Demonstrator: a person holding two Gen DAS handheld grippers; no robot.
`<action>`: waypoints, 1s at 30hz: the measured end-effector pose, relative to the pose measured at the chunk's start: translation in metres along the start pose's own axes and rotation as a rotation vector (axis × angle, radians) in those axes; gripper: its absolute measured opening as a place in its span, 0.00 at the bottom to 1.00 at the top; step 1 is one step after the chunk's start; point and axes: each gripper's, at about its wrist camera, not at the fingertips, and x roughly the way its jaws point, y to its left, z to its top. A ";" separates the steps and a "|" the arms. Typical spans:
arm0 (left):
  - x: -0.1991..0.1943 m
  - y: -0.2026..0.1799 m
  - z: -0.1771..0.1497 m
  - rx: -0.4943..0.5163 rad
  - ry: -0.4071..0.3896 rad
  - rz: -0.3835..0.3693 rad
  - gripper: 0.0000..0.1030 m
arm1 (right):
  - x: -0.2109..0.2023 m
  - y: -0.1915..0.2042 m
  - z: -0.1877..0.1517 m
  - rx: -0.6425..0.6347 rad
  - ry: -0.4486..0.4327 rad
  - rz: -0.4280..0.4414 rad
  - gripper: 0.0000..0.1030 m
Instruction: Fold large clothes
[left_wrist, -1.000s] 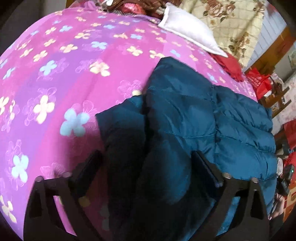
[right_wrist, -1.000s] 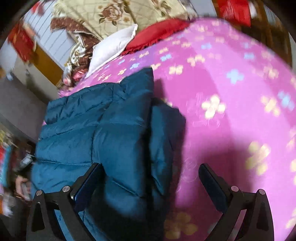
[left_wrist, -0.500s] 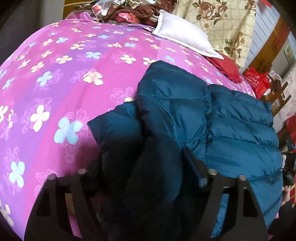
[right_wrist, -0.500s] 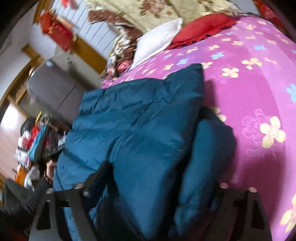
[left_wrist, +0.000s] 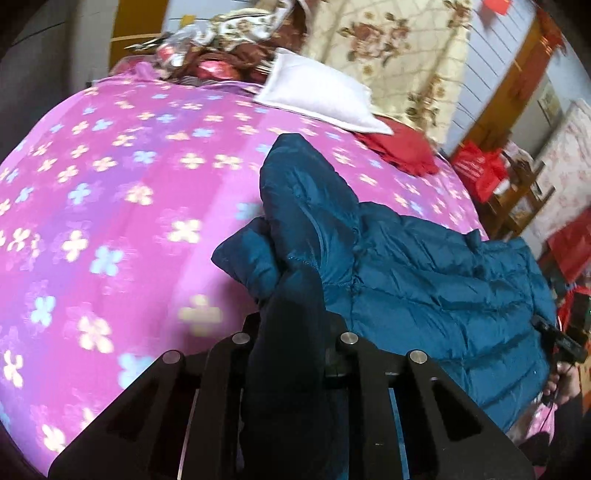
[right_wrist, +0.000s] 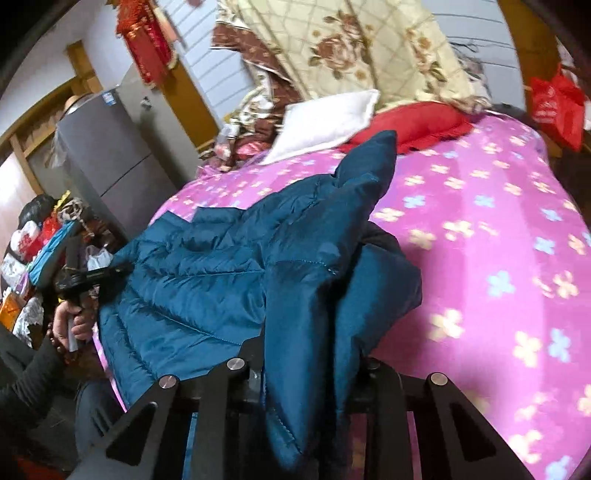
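— jacket first: where does it lie?
— teal quilted jacket (left_wrist: 424, 280) lies across the bed, on the pink flowered blanket (left_wrist: 110, 206). its body is spread toward the bed's edge and part of it hangs over that edge. one padded end stands up in a peak, pointing toward the pillows.

— left gripper?
— left gripper (left_wrist: 291, 332) has its fingers drawn close together, pinching a dark fold of the jacket that fills the gap between them. the fold rises off the blanket from the fingers to the rest of the garment.

— right gripper?
— right gripper (right_wrist: 310, 360) is in the same condition: fingers pressed in on a thick bunch of the teal fabric, which drapes down between them and toward the camera. the right-wrist view also shows a bare hand (right_wrist: 68, 326) at the far edge of the bed, gripping a black handle just beside the jacket's hanging hem. whose hand it is i cannot tell.

— surroundings?
— white pillow (right_wrist: 325, 122) at the head of the bed, touching a red cushion (right_wrist: 413, 123) beside it. cream quilt with brown roses (right_wrist: 354, 55) heaped behind both. grey refrigerator (right_wrist: 107, 155) against the wall past the bed's corner, a red hanging ornament (right_wrist: 146, 44) above it, and a red bag (right_wrist: 557, 107) beyond the far side of the bed. edges of both views are blurred.
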 end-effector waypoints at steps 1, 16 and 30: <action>0.007 -0.006 -0.003 0.011 0.011 0.012 0.16 | 0.001 -0.014 -0.006 0.032 0.018 0.007 0.25; -0.097 -0.043 -0.035 0.194 -0.179 0.195 0.77 | -0.115 0.013 -0.062 0.264 -0.125 -0.196 0.74; -0.137 -0.167 -0.247 0.453 -0.037 0.117 1.00 | -0.152 0.227 -0.208 -0.031 -0.212 -0.534 0.96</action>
